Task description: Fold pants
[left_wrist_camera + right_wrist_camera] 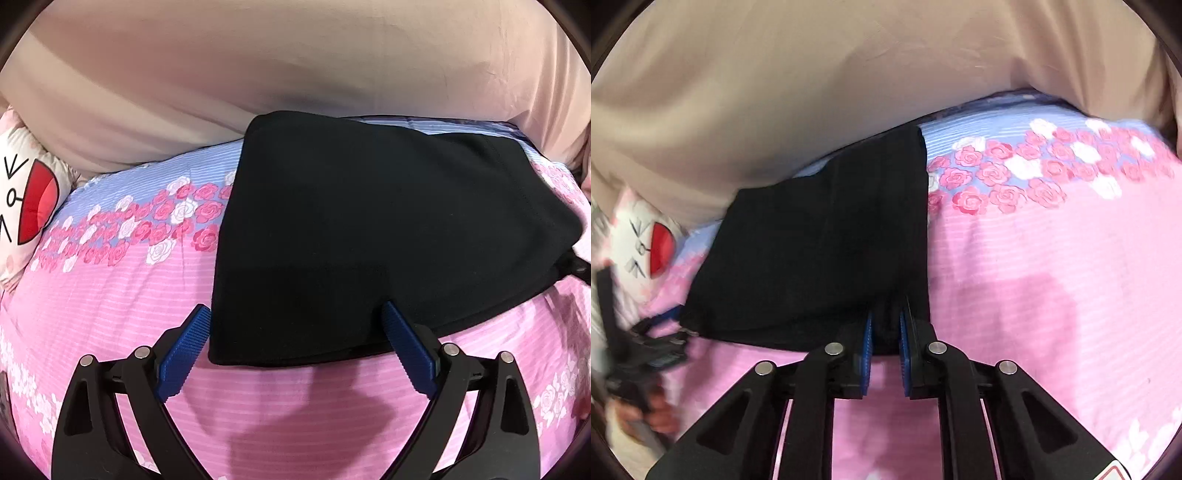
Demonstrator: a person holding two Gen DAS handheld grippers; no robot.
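Pink striped bedsheet point(110, 295) with a band of pink and white roses point(162, 218) running from lower left up toward centre, pale blue strip above it. Beige fabric point(258, 66) bulging across whole top of both views. White cushion point(22, 199) with red mouth print at far left edge, left wrist view; same cushion at left edge, right wrist view.

Left wrist view, left to right: left gripper point(297, 319) at bottom centre, spread wide, blue ribbed fingertips point(192, 332) either side of near left corner of pants point(369, 229). Left pad just beside pants edge, right pad lying over black cloth; nothing pinched. Pants black, folded into a compact block, centre to right of frame, flat on sheet, far edge against beige fabric. Dark blurred bit at right edge by pants corner, cannot tell what.

Right wrist view, left to right: blurred hand point(653, 410) holding other black tool at lower left, its tip at pants' left corner. Pants centre-left, straight right edge running down middle of frame. Right gripper point(886, 332) bottom centre, clenched on near right corner of pants, black cloth bunched between blue pads. Bare pink sheet with shadow patch to right, roses at upper right.
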